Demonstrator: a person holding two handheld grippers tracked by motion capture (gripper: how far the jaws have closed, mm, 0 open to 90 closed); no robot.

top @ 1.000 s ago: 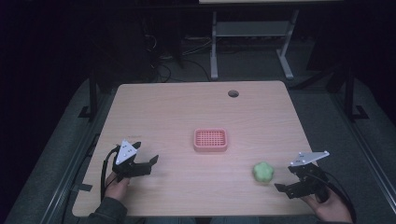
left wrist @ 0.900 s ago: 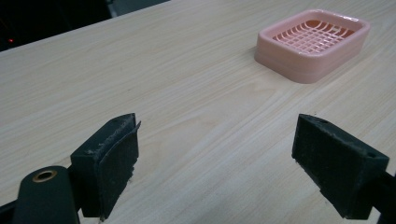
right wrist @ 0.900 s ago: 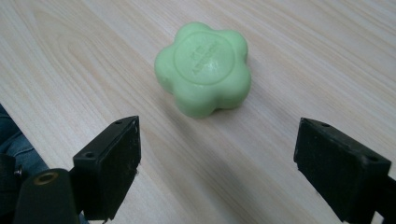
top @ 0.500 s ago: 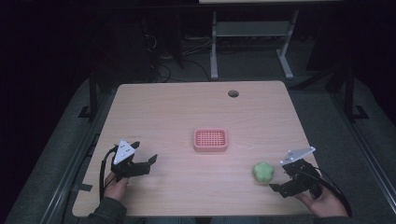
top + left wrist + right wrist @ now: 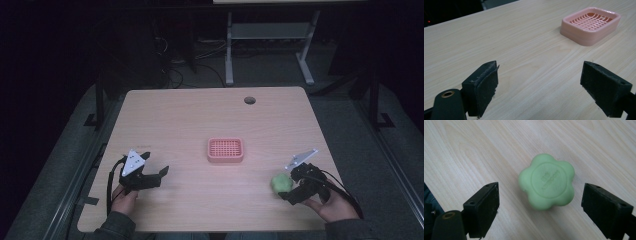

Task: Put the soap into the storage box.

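High view: your right gripper point(image 5: 285, 187), jaws spread wide and holding nothing, sits at about 4 o'clock on the table point(image 5: 200, 115), with the green flower-shaped soap point(image 5: 281, 183) lying on the wood just ahead of the jaws and not touching either pad. Your left gripper point(image 5: 159, 176), at about 8 o'clock, also has its jaws wide apart and empty, over bare wood. The pink dish point(image 5: 225, 150) stands near the table's centre, at about 1 o'clock in your left gripper view, well apart from the soap.
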